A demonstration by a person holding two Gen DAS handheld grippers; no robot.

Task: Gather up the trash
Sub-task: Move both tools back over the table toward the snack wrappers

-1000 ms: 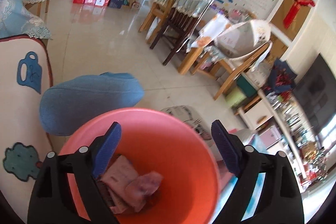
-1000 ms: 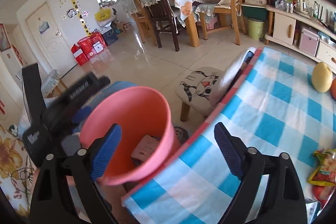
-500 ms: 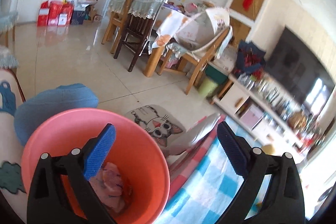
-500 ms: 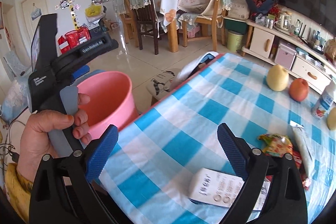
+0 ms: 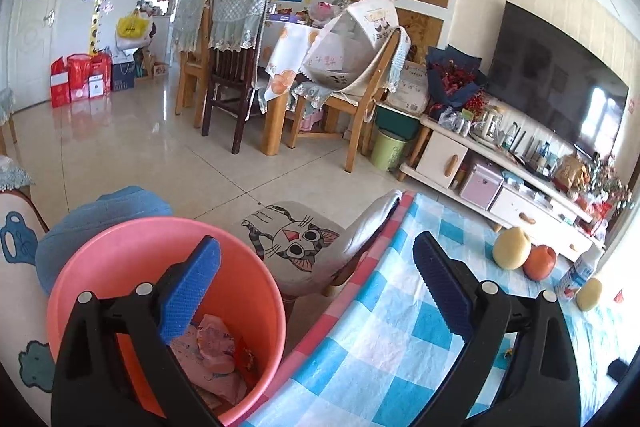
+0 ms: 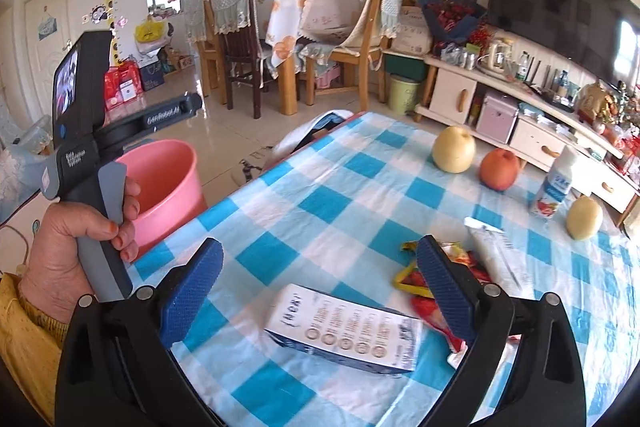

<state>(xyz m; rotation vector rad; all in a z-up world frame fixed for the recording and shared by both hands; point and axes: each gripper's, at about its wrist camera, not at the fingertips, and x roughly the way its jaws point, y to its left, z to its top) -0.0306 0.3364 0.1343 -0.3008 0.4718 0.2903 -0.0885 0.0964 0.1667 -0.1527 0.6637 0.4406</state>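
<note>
A pink bin [image 5: 120, 267] stands beside the table's left edge and holds crumpled wrappers [image 5: 212, 351]. It also shows in the right wrist view [image 6: 164, 183]. My left gripper [image 5: 316, 287] is open and empty, above the bin's rim and the table edge. My right gripper [image 6: 320, 287] is open over the blue-checked table [image 6: 332, 203], just above a white and blue carton [image 6: 344, 331] lying flat. Red and yellow wrappers [image 6: 416, 279] and a white packet [image 6: 496, 255] lie to the carton's right.
A pear [image 6: 454, 149], an apple [image 6: 500, 169], a small bottle [image 6: 554, 189] and a yellow fruit [image 6: 584, 213] stand at the table's far side. A cat-print stool [image 5: 296, 243] stands beside the bin. Dining chairs [image 5: 224, 67] and a TV cabinet [image 5: 500, 183] lie beyond.
Both grippers have swung right, away from the bin and over the table. The carton and wrappers have come into the right wrist view, under the right gripper.
</note>
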